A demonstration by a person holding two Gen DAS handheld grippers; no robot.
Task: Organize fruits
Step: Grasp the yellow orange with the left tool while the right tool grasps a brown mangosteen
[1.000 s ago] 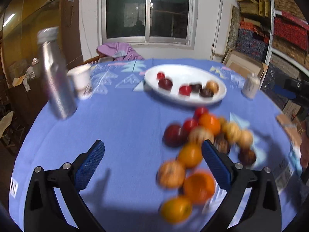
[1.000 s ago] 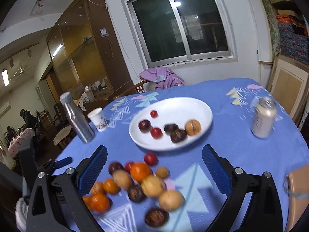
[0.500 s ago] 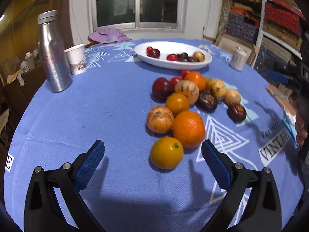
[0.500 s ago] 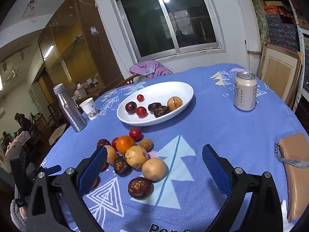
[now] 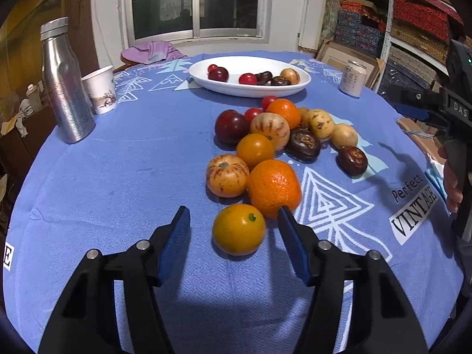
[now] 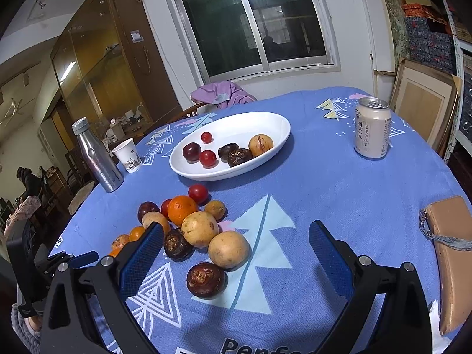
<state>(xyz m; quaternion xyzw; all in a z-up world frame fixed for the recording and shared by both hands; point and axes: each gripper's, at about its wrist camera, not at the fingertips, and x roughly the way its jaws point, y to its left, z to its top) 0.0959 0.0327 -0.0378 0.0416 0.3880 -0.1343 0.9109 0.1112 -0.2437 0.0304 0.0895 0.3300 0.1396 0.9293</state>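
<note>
A pile of fruit lies on the blue tablecloth [image 5: 118,177]: oranges, striped yellow fruits, dark plums, tan round fruits and small red ones. The nearest is a small yellow-orange fruit [image 5: 239,229]. My left gripper [image 5: 234,221] has it between its blue pads [image 5: 177,236], and the jaws are closing with a gap on each side. A big orange [image 5: 273,187] sits just behind it. The white oval plate [image 5: 295,88] at the back holds several small fruits. My right gripper [image 6: 237,236] stands open above a tan fruit [image 6: 228,249] and a dark brown fruit [image 6: 205,278].
A steel bottle [image 5: 66,88] and a paper cup [image 5: 100,90] stand at the left, and a drink can [image 6: 372,128] at the right. A tan pouch [image 6: 451,253] lies at the table's right edge. A hand [image 5: 452,183] holds the right gripper's handle.
The left gripper came lower and closer to the pile, and its jaws narrowed around the yellow-orange fruit. The right gripper stays open and has barely moved.
</note>
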